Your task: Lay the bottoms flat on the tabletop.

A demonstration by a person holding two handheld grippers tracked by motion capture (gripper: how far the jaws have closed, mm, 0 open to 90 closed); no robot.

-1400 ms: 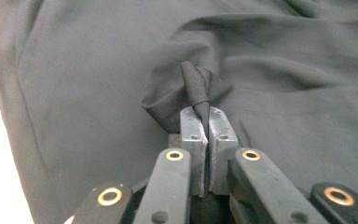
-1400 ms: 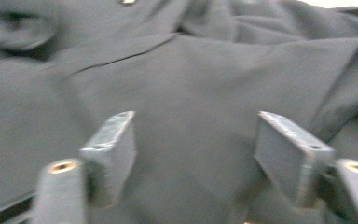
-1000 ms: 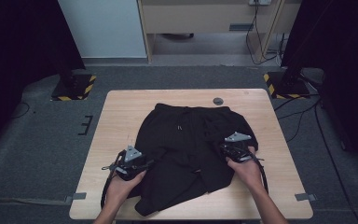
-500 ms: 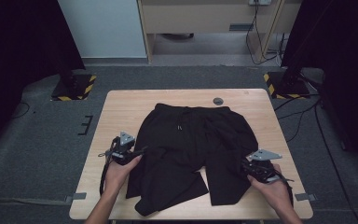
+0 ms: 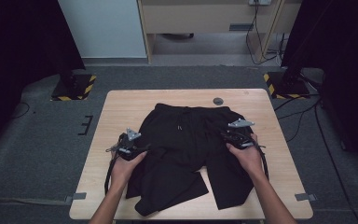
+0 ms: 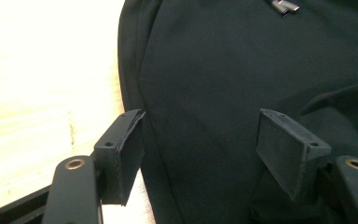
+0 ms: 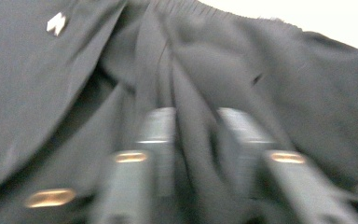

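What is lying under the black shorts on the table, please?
The black shorts lie flat on the wooden table, whose bare top shows all around them. Whether anything else sits beneath the cloth cannot be seen.

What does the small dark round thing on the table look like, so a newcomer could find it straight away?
Start at the wooden table with the black shorts spread across its middle. Look just past the shorts' waistband, toward the table's far edge and a little right of centre: there lies a small dark round disc. It is flat, rests on bare wood apart from the cloth, and is far smaller than the shorts.
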